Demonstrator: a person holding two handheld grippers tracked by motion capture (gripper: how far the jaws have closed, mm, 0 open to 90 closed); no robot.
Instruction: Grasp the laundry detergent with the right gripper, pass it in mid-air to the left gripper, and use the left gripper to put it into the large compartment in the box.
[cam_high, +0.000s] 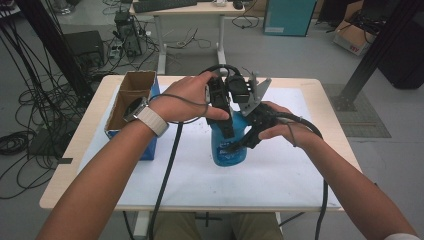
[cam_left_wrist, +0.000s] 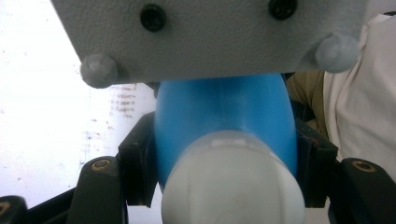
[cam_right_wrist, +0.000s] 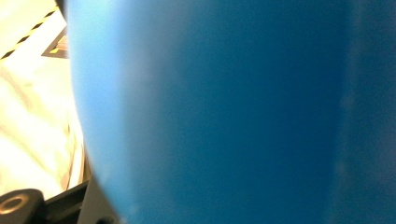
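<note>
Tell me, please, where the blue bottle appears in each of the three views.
High view: the blue bottle stands upright at the centre of the table.
Left gripper view: centre, its white cap nearest the camera, between the black jaws.
Right gripper view: its blue wall covers most of the picture.
Shared landmark: the white mat.

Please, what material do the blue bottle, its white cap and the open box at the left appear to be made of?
Blue bottle: probably plastic, smooth with a soft sheen and uniform colour. White cap: likely plastic too, matte and slightly translucent at its rim. Open box: cardboard, judging by its brown, dull inner walls and thin raw edges; its outside is printed blue.
</note>
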